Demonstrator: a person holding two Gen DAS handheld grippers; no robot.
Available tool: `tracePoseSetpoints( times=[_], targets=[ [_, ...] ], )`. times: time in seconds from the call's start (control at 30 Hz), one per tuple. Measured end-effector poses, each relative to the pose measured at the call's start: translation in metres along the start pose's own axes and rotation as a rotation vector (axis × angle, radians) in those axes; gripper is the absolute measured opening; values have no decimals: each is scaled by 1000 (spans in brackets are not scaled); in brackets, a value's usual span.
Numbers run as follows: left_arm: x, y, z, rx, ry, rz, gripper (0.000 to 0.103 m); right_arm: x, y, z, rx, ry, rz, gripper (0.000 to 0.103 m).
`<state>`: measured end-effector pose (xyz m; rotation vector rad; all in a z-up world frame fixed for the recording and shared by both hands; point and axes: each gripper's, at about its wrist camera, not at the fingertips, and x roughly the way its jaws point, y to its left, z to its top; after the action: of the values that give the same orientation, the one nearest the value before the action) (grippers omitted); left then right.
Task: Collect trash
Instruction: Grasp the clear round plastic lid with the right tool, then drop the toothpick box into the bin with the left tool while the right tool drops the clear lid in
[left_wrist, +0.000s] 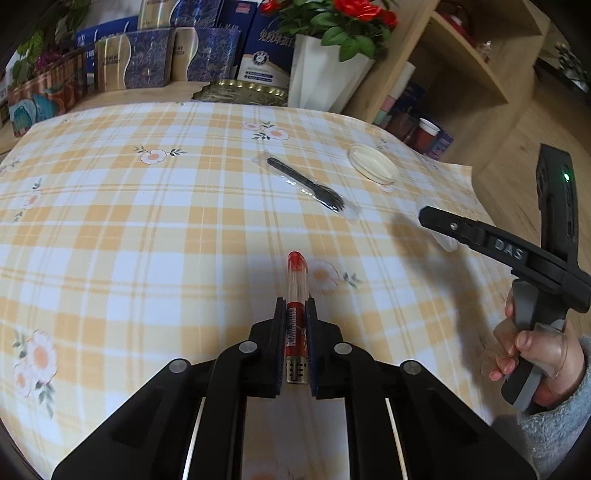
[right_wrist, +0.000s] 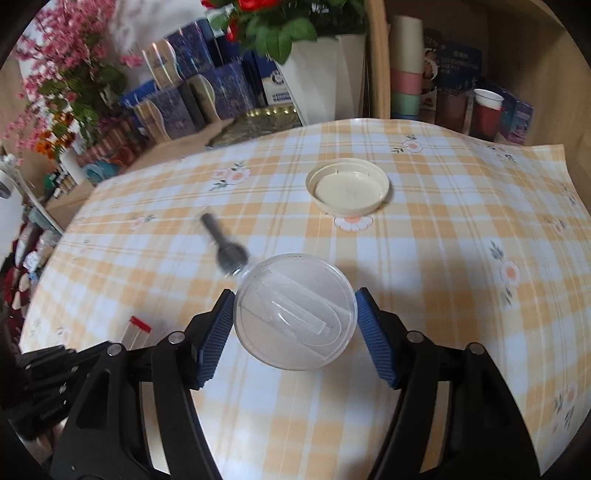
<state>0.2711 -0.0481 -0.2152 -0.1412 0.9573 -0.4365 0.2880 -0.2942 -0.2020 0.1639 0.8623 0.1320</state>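
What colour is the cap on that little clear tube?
Red. The tube, clamped in the left hand-held gripper, shows it best in the left wrist view.

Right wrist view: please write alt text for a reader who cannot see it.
A clear round plastic lid sits gripped between the blue-padded fingers of the right gripper above a yellow checked tablecloth. Farther back lie a cream lid, open side up, and a blurred black fork.
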Motion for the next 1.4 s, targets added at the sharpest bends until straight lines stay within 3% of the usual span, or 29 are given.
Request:
tracePoseSetpoints(
  times=[0.43, 0.8, 1.1, 1.4],
  targets=[
    [-65, -23, -51, 49, -1, -79, 10, -92, 28, -69, 23, -63, 80, 67],
    [-137, -51, -121, 140, 21, -161, 10, -158, 43, -120, 22, -88, 101, 67],
    [-124, -63, -175, 212, 155, -178, 10, -186, 31, -149, 49, -101, 101, 67],
    [-66, -89, -194, 297, 307, -170, 10, -194, 1, -164, 95, -97, 67, 67]
  ],
)
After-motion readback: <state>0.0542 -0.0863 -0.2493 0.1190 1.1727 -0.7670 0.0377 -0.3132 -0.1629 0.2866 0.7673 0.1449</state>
